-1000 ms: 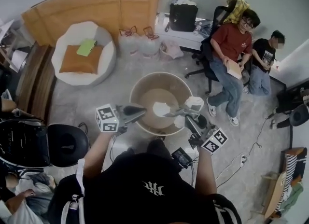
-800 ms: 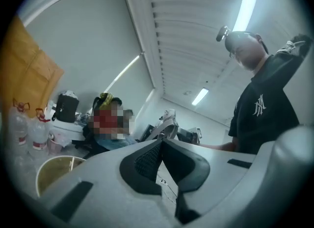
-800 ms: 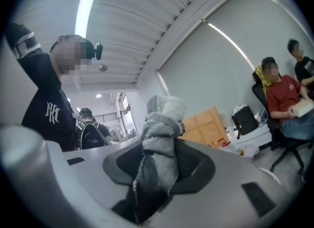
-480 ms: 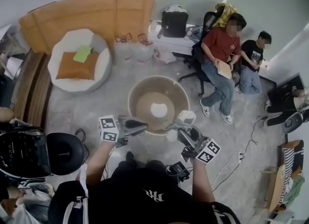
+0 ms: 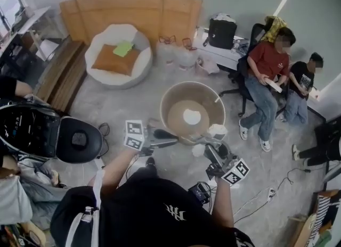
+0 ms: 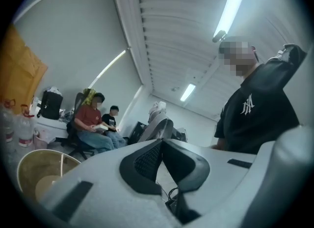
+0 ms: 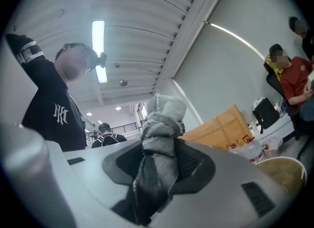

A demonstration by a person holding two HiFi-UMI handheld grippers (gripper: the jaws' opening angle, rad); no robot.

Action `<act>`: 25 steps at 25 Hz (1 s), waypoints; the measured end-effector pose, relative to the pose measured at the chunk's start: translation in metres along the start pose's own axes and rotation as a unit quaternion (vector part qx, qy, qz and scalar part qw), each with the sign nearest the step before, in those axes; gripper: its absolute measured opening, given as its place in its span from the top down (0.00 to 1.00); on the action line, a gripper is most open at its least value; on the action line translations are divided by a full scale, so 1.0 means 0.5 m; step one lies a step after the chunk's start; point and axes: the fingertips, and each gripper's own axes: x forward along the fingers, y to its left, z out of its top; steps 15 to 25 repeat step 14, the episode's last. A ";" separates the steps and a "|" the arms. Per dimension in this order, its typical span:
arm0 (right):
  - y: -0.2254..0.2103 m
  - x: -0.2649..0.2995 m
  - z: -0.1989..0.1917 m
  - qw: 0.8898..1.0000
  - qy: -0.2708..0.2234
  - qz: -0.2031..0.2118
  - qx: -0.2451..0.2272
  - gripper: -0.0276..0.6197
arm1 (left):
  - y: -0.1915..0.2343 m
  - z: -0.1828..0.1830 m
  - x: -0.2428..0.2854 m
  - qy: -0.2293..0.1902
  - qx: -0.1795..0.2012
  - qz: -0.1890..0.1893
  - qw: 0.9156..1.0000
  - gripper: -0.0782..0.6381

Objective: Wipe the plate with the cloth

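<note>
- Left grey two-jaw gripper (image 5: 171, 142): held forward, angled upward, jaws pressed together, nothing between.
- Right grey two-jaw gripper (image 5: 206, 149): held forward, angled upward, clamped on fluffy grey cloth (image 7: 159, 133).

plate (image 5: 192, 116): white, flat, on round table (image 5: 173, 99) | cloth (image 7: 159, 138): grey, bunched between fingers (image 7: 197, 165)

The cloth (image 7: 159, 138) is grey, the plate (image 5: 192, 116) white — the round table (image 5: 173, 97) tan, the cushion (image 5: 114, 59) orange.

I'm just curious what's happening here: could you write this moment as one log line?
right claw: shut on grey fluffy cloth | left claw: shut, empty | small white round plate: on round wooden table, untouched
</note>
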 end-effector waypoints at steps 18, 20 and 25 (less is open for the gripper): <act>0.214 -0.033 -0.031 0.992 0.002 0.102 0.072 0.73 | -0.376 -0.049 -0.032 -0.012 -0.001 0.096 0.995 0.88; 0.214 -0.033 -0.031 0.992 0.002 0.102 0.072 0.73 | -0.376 -0.049 -0.032 -0.012 -0.001 0.096 0.995 0.88; 0.214 -0.033 -0.031 0.992 0.002 0.102 0.072 0.73 | -0.376 -0.049 -0.032 -0.012 -0.001 0.096 0.995 0.88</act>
